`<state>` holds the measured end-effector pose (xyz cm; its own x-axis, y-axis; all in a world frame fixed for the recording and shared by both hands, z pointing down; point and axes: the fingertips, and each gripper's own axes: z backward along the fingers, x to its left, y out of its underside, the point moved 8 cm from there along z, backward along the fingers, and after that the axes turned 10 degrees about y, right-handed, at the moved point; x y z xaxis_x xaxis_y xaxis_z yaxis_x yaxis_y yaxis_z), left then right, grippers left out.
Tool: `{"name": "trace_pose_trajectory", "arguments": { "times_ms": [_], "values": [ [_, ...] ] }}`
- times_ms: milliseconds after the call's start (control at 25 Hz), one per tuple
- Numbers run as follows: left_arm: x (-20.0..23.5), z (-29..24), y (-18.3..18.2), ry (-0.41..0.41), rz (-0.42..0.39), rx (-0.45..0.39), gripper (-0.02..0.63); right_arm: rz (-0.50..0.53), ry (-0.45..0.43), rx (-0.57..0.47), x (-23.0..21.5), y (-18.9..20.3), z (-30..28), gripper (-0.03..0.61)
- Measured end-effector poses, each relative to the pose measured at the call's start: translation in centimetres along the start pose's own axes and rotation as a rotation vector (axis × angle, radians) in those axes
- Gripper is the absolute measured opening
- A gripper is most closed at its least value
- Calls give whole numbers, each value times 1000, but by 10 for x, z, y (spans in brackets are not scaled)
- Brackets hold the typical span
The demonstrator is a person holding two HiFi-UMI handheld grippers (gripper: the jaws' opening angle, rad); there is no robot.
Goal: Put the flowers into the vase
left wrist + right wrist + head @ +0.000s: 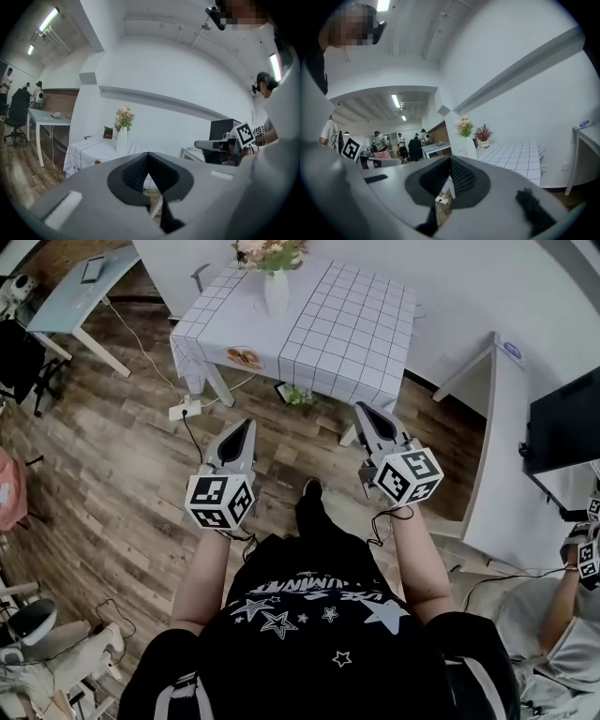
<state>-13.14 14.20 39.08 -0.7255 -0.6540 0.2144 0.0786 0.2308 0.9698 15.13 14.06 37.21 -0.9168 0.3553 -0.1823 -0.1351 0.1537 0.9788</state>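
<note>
Both grippers are shut tight with nothing between the jaws. The left gripper sits left of centre in the head view and the right gripper right of centre. Both point up the frame toward the table. Each carries a cube with black-and-white square patterns, one on the left and one on the right.

Below them, at the bottom of the frame, a black shirt bears white stars and a line of white lettering. It is upside down and creased, so it cannot be read.

On the wooden floor lie a white power strip and, beside a table leg, a small green sprig.

At top centre stands the table under a white grid-lined cloth. A small orange-brown thing, too small to identify, lies by its near left edge. The white vase stands upright on the far left part of the table, and the flowers, pink and cream with green leaves, are in it. In the right gripper view a small white pot holding a reddish plant stands just beyond the vase.
</note>
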Motion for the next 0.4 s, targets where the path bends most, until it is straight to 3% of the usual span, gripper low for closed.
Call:
{"name": "trace_pose_trajectory", "arguments": {
  "times_ms": [400],
  "values": [
    [-12, 41, 19, 4, 31, -5, 8, 13, -5, 47, 29, 22, 27, 11]
  ]
}}
